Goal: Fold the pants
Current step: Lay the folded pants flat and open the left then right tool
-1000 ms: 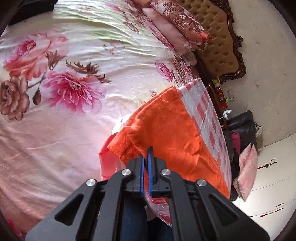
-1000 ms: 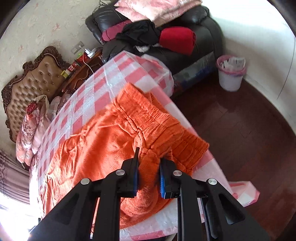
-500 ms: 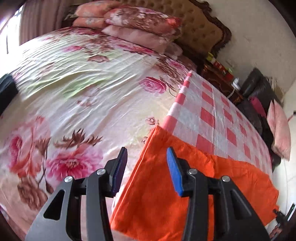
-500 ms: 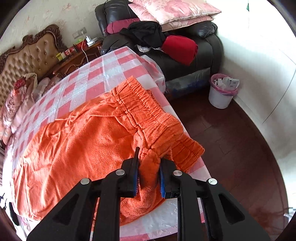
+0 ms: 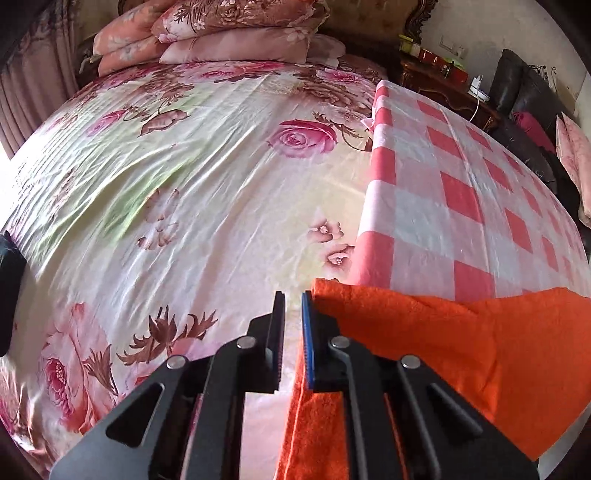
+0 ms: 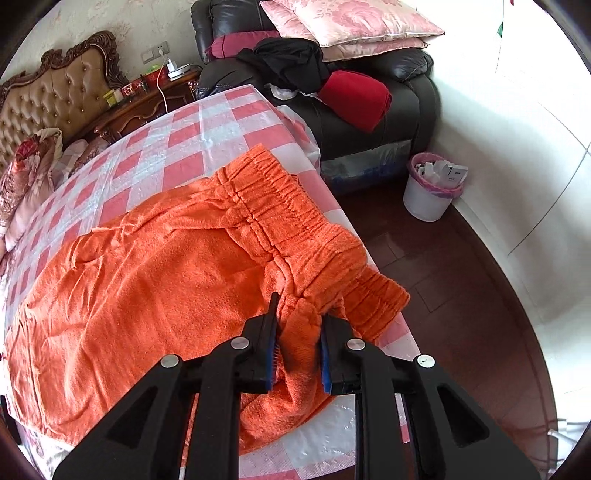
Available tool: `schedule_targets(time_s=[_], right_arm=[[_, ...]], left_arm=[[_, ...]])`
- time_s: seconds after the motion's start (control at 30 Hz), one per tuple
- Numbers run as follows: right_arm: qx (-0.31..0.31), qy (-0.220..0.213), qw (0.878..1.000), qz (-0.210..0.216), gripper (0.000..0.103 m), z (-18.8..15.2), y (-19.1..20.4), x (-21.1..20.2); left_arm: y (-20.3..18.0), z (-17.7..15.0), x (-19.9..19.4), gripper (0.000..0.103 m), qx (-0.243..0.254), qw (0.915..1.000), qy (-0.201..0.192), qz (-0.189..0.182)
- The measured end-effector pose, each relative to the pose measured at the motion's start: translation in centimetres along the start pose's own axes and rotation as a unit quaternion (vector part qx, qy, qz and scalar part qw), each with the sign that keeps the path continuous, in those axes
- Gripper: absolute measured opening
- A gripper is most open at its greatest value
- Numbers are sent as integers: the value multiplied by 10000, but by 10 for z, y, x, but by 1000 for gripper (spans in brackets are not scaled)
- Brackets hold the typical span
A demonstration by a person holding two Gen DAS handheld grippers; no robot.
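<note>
The orange pants (image 6: 155, 280) lie spread on the pink checked cloth (image 6: 207, 133), elastic waistband to the right near the bed's edge. My right gripper (image 6: 295, 325) is shut on a bunched fold of the pants just below the waistband. In the left wrist view the pants' leg end (image 5: 424, 347) lies at the lower right, hanging over the checked cloth (image 5: 443, 192). My left gripper (image 5: 293, 306) sits just left of that leg corner with a narrow gap between its fingers, holding nothing.
The floral bedsheet (image 5: 177, 192) fills the left, with stacked pillows (image 5: 236, 33) at the headboard. A black sofa with clothes and cushions (image 6: 332, 81), a white waste bin (image 6: 432, 188) and dark wood floor (image 6: 461, 295) lie to the right of the bed.
My left gripper let go of the pants' leg end, opened wide, then narrowed to a small gap beside the corner. My right gripper kept its hold near the waistband.
</note>
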State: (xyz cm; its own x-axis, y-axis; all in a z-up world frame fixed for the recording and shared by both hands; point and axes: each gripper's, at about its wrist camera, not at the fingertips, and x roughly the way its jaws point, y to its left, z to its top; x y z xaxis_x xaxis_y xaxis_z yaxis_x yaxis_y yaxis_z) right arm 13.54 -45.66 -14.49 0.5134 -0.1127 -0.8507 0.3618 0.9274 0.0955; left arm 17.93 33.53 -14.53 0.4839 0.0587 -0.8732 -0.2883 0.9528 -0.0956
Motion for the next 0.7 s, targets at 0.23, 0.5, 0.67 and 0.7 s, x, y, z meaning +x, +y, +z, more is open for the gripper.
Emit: schedule_targets(time_s=[0.23, 0.5, 0.67, 0.7], right_arm=[[8, -30, 10000, 63, 20, 0, -3, 0], [187, -264, 9990, 293, 19, 18, -1, -24], [259, -65, 9994, 223, 19, 4, -11, -21], [221, -96, 9995, 228, 19, 1, -13, -23]], left_arm=[[13, -26, -70, 41, -518, 9925, -1046, -354], [-152, -132, -133, 55, 1431, 9644, -1029, -1972], [-246, -182, -130, 44, 2518, 9363, -811, -2310], [-259, -189, -124, 41, 2737, 9313, -735, -2288]])
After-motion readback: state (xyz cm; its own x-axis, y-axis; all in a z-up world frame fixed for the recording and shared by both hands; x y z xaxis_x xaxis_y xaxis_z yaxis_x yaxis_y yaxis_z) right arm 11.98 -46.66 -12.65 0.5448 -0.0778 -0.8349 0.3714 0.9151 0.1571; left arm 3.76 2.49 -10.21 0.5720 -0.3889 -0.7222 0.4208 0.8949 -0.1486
